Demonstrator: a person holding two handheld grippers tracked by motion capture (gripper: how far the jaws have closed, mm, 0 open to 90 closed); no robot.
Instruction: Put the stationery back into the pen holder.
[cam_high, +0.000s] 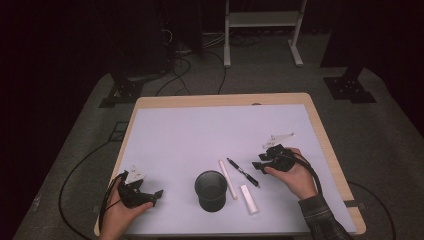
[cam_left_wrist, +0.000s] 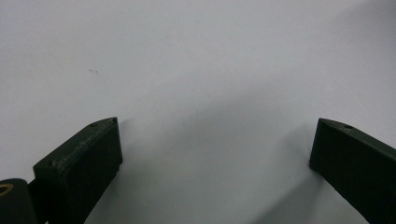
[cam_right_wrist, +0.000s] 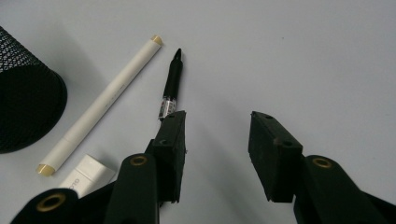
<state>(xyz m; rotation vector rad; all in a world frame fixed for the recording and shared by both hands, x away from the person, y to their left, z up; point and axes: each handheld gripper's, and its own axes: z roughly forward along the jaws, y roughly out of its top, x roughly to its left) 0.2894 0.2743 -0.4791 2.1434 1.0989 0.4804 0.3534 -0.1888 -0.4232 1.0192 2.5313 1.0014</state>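
Black pen (cam_right_wrist: 171, 87) slim, beside white marker (cam_right_wrist: 102, 106).

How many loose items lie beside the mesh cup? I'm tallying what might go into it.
3, all right of the black mesh cup: a long white stick nearest it, a white eraser by the stick's near end, and a black pen toward the right gripper.

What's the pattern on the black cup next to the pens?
A fine wire mesh, all black. The round black mesh cup shows its grid best in the right gripper view.
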